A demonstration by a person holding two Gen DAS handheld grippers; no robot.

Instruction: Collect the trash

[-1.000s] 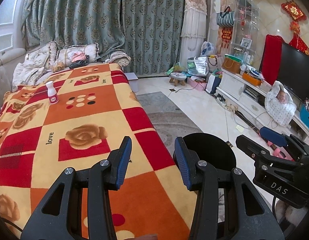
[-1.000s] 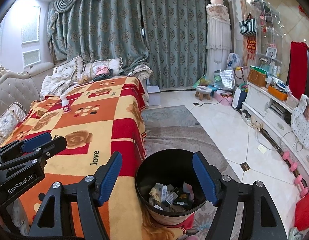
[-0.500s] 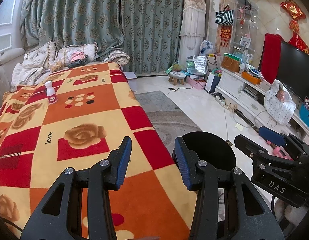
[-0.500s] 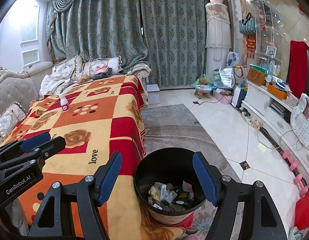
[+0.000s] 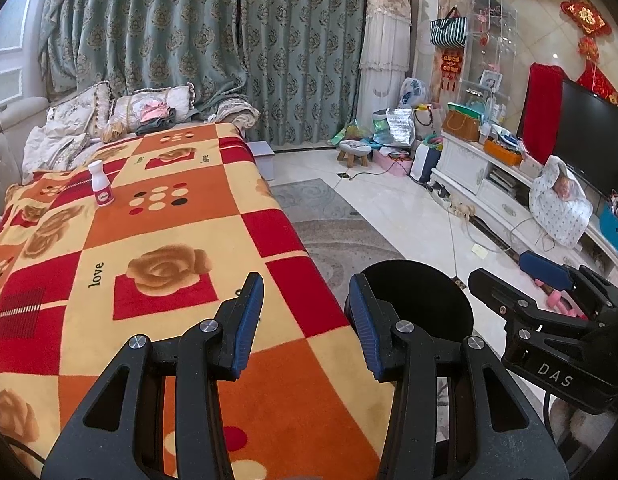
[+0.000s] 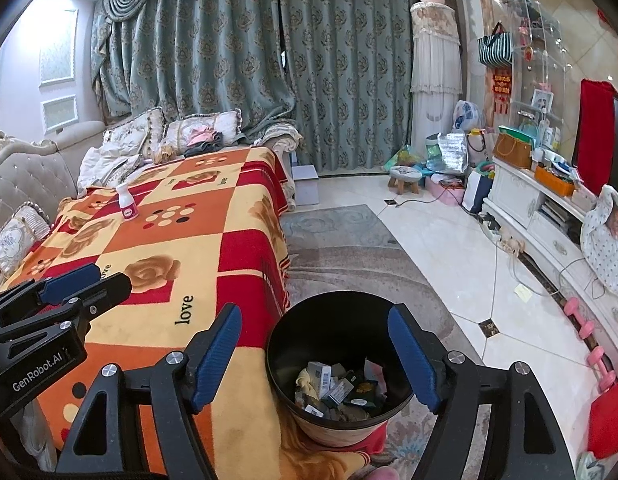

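Note:
A small white bottle with a pink label [image 5: 100, 188] [image 6: 127, 202] stands upright far back on the red, orange and yellow blanket [image 5: 161, 224]. On the floor beside the blanket's near corner stands a black trash bin [image 6: 337, 296] [image 5: 425, 300] holding boxes and wrappers [image 6: 337, 388]. My right gripper [image 6: 313, 320] hangs over the bin, its jaws opening with nothing between them. Over the blanket's near edge, my left gripper [image 5: 305, 304] is open and holds nothing. Each gripper shows in the other's view: the left gripper [image 6: 69, 292] and the right gripper [image 5: 549, 300].
Cushions and clothes [image 5: 153, 112] lie at the blanket's far end before green curtains. A grey rug [image 6: 349, 248] and a tiled floor stretch to the right. A white TV cabinet [image 5: 489, 184], bags, a small stool [image 6: 405, 176] and pink dumbbells [image 6: 589, 336] line the right side.

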